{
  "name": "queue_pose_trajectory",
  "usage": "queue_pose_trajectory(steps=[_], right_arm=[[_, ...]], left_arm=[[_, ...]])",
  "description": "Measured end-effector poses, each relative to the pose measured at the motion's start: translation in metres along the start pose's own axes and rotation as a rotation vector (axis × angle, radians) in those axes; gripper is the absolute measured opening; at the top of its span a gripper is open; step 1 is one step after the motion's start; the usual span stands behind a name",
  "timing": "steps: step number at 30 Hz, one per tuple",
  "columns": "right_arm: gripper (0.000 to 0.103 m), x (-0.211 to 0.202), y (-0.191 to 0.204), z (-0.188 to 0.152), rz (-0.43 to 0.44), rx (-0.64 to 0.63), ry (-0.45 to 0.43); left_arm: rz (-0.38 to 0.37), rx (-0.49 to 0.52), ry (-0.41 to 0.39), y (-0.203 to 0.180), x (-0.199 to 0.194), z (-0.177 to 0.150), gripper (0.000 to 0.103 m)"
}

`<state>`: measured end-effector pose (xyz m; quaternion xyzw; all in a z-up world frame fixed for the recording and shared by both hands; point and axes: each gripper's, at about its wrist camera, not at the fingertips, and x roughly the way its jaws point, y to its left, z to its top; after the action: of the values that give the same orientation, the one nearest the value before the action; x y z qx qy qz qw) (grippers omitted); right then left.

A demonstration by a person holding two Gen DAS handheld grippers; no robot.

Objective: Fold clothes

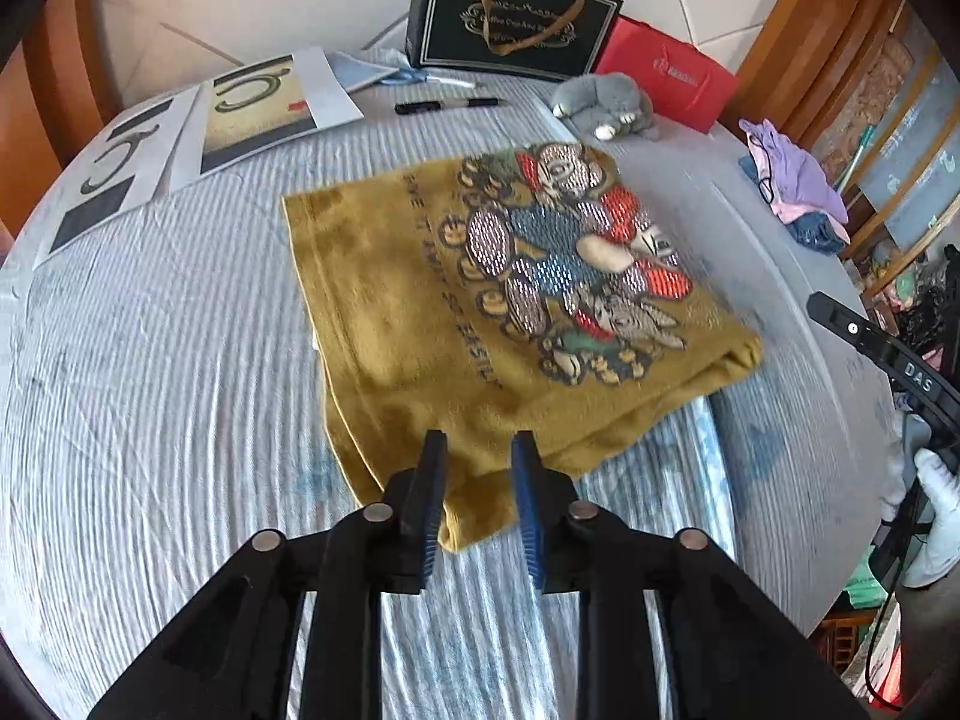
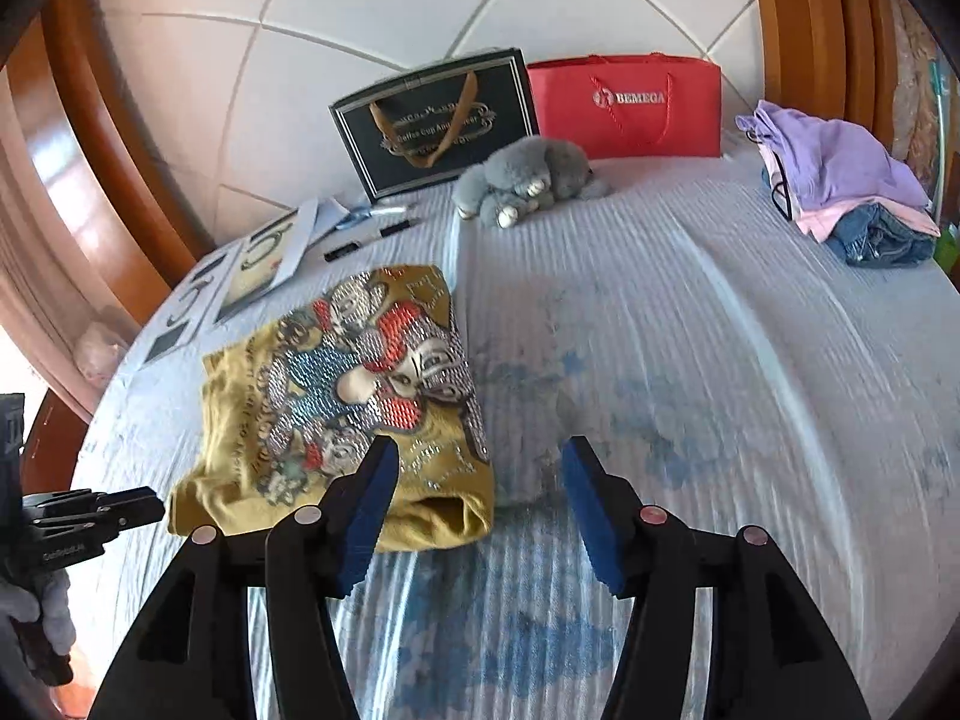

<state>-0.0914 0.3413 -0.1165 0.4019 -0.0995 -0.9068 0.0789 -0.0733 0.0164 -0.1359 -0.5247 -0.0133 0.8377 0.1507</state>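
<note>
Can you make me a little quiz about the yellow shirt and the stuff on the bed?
1. True or false: the folded mustard-yellow cartoon-print shirt lies flat on the striped bedspread.
2. Which gripper is open wider? A) left gripper B) right gripper
3. Fill in: the fluffy grey plush toy sits in front of a red paper bag and a ____ gift bag.

Key: 1 true; 2 B; 3 black.
</note>
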Motion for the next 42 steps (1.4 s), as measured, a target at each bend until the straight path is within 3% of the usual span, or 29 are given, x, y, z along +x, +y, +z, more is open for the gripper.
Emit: queue_pose_trajectory(steps=[2, 7, 10, 11, 15, 16, 19, 21, 23, 27, 29, 31, 34, 35, 36, 37, 42], right_arm=[[0.020, 0.007, 0.007, 0.013, 0.016, -0.020, 0.027], [0.018, 0.056, 0.023, 0.012, 0.112, -0.062, 0.153], [0.018, 0.083, 0.025, -0.007, 0.092, -0.108, 0.283], [0.015, 0.088, 0.021, -0.016, 0.083, -0.112, 0.327], [0.007, 0.082, 0.009, -0.029, 0.096, -0.114, 0.408], [0.007, 0.078, 0.010, -0.024, 0.084, -0.132, 0.416], [0.010, 0.064, 0.015, 0.009, 0.120, -0.175, 0.327], [0.019, 0.069, 0.013, 0.039, 0.136, -0.165, 0.263], [0.052, 0.082, 0.011, 0.066, 0.153, -0.150, 0.226], [0.062, 0.124, 0.011, 0.103, 0.195, -0.127, 0.228], [0.090, 0.150, 0.017, 0.117, 0.190, -0.128, 0.263], [0.097, 0.171, 0.023, 0.122, 0.193, -0.139, 0.291], [0.097, 0.197, 0.032, 0.125, 0.190, -0.157, 0.321], [0.077, 0.206, 0.035, 0.124, 0.193, -0.161, 0.343], [0.049, 0.214, 0.037, 0.124, 0.181, -0.162, 0.359], [0.009, 0.217, 0.035, 0.125, 0.154, -0.153, 0.343], [0.008, 0.234, 0.003, 0.128, -0.010, -0.002, 0.278]], left_arm=[[0.021, -0.003, -0.012, 0.002, 0.013, 0.015, 0.024], [0.032, -0.033, 0.058, 0.001, 0.047, 0.016, 0.023], [0.036, -0.021, 0.115, -0.003, 0.062, 0.001, 0.023], [0.044, 0.004, 0.089, -0.005, 0.059, -0.003, 0.023], [0.009, -0.011, 0.115, 0.007, 0.049, 0.000, 0.023], [-0.004, -0.026, 0.118, 0.012, 0.045, 0.004, 0.023], [0.028, -0.073, 0.039, 0.037, 0.035, 0.035, 0.027], [0.054, -0.117, -0.004, 0.056, 0.034, 0.057, 0.038], [0.063, -0.172, -0.017, 0.074, 0.043, 0.077, 0.042], [0.083, -0.244, -0.021, 0.099, 0.061, 0.107, 0.042], [0.089, -0.252, -0.016, 0.105, 0.072, 0.114, 0.042], [0.089, -0.252, 0.002, 0.107, 0.082, 0.119, 0.042], [0.106, -0.240, 0.021, 0.105, 0.096, 0.122, 0.042], [0.118, -0.234, 0.018, 0.102, 0.100, 0.122, 0.042], [0.139, -0.224, 0.014, 0.101, 0.103, 0.122, 0.042], [0.158, -0.219, 0.010, 0.100, 0.105, 0.122, 0.039], [0.178, -0.266, -0.008, 0.102, 0.107, 0.124, 0.037]])
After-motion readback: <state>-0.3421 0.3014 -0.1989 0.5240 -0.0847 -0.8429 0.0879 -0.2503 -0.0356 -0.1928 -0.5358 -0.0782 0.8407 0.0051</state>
